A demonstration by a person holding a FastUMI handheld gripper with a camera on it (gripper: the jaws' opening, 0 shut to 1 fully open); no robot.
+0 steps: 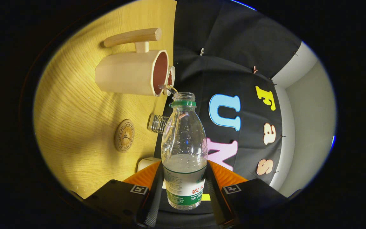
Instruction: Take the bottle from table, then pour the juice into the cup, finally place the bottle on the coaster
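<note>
My gripper [184, 181] is shut on a clear plastic bottle [184, 149] with a green neck ring and a white-and-green label; both fingers press its lower body. The bottle has no cap and holds some clear liquid. The whole view is rolled sideways, so the bottle is tipped over. A thin stream of liquid [167, 88] runs from its mouth toward the rim of a wooden cup [129, 74] with a long handle and a dark inside, just beyond the bottle. A round wooden coaster [124, 135] lies on the table nearer to the fingers, beside the cup.
The wooden table [75, 127] carries a small clear glass object [158, 123] between cup and coaster and a white object [146, 163] close by the left finger. Behind the table hangs the booth's black cloth wall [227, 63], with a pale wall [310, 121] past it.
</note>
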